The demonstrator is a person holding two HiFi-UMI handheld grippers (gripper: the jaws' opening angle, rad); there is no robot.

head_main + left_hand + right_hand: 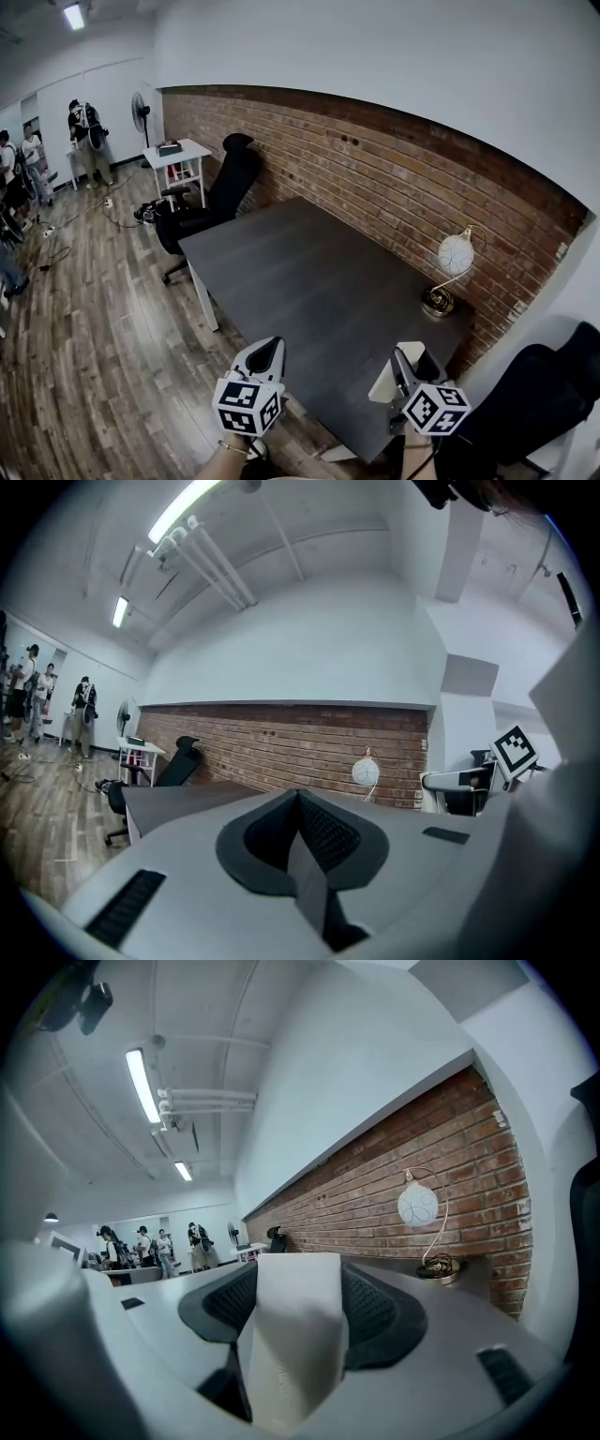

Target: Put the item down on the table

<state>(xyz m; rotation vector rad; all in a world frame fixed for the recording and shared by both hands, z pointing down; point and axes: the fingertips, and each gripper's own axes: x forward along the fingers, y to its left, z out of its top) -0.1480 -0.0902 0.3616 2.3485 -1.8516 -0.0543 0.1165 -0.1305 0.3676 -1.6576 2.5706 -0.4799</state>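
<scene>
The right gripper [403, 364] clamps a white item [295, 1335] between its jaws, the tabletop [309, 281] just ahead and below for setting down. The left gripper [266, 354] is closed, empty, idle alongside.

- I see a dark grey rectangular table [309, 281] on white legs, its far long side against the brick wall.
- At the tabletop's 3 o'clock corner stands a small desk lamp [437, 302] with a white globe shade, a round brass base and a cord coiled there.
</scene>
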